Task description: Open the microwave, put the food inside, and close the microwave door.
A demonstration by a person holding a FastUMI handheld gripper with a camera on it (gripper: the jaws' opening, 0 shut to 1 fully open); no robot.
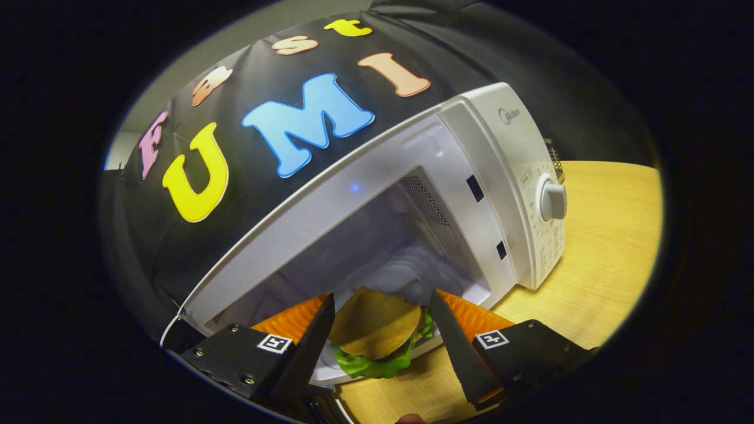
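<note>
While the burger (374, 324) is held between the fingers of the gripper (382, 327), it is seen at the mouth of the open microwave (471, 176), just over the cavity's front sill. Both fingers appear pressed on the bun's sides, so it is judged clamped. It is likely light and soft; the lettuce (377, 365) could slip, so the stiffer bun is best gripped gently. Beyond the cavity, a dial (552, 200) is seen, and the bench (607, 247) extends to its far edge.

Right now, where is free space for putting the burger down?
Free: the white microwave's cavity floor beyond the burger, and the bare wooden table right of the microwave. Crowded: between the tool fingers, where the burger sits.
</note>
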